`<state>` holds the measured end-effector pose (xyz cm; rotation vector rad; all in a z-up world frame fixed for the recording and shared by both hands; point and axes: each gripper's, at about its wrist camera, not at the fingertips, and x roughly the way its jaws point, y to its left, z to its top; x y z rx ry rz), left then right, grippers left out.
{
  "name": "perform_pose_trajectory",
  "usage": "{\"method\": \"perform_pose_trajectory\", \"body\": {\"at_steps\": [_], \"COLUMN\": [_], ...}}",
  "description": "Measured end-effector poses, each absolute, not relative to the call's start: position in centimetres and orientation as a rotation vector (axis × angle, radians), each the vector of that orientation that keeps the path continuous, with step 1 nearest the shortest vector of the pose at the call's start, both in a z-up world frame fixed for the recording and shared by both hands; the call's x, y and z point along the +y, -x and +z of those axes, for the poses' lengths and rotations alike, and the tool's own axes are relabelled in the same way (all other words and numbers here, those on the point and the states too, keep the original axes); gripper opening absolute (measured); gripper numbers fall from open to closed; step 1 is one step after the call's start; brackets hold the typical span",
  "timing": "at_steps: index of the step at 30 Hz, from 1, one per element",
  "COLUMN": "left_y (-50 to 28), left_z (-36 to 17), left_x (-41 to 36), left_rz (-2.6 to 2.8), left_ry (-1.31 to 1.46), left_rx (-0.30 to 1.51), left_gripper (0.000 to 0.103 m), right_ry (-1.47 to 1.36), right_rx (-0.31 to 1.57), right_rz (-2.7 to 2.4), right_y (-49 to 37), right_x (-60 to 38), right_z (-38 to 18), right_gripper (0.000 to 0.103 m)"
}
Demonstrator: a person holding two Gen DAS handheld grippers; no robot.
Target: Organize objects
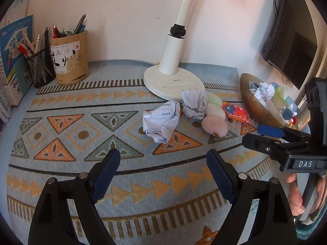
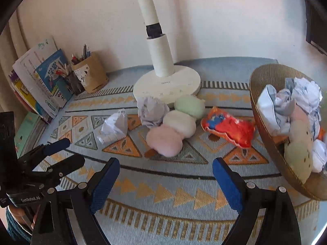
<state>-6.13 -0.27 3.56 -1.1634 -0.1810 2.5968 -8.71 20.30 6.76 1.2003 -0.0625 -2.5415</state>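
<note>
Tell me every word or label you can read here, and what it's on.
"DAS": label on the right tongs.
"GenRobot.AI": label on the left tongs.
"Email": on the nearest crumpled paper.
Lamp base: brand mark too small to read.
Books and pen holder: Chinese print, too blurred.

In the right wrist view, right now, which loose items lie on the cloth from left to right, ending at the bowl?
White paper ball → pink-white-green plush skewer → orange snack packet → brown bowl.
</note>
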Motion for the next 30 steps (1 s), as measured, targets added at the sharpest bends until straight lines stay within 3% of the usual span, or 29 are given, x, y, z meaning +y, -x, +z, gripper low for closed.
{"method": "perform_pose_trajectory", "body": {"at_steps": [4,10,15,17,23,26,30], "left_y": [10.2,12.8,13.3,13.3,11.4,7.8,1.4], "left_z": [1.7,0.6,0.1,0.3,1.9,4.0,5.3], "left_x": [0.7,2.9,2.4,2.1,1.3,1.0,0.9], "left_rz": [2.548,2.576,2.555,2.565,2.610,2.614,2.633], "left_ry": [1.229,1.241,1.255,1.245,1.180,1.119,1.068], "left_rx": [-0.203,-0.095,-0.144,-0.159,-0.197,-0.207,-0.219], "left_gripper": [0.085,0.081,0.053,0.049,0.048,0.048,0.048], "right_ry": [-1.197,-1.214,-1.124,-1.099,-0.911,-0.842,-0.935], "right_rx": [-0.064,-0.112,-0.108,-0.143,-0.231,-0.147,-0.054], "right_rz": [-2.510,-2.472,-2.483,-2.464,-2.490,-2.498,-2.463], "right_y": [12.1,14.8,14.3,14.1,10.3,5.4,-0.7], "right_x": [17.8,16.6,16.6,16.9,19.5,20.8,22.2], "right_z": [6.2,4.1,3.7,3.9,8.8,11.0,8.9], "right_gripper": [0.081,0.069,0.045,0.036,0.036,0.036,0.037]}}
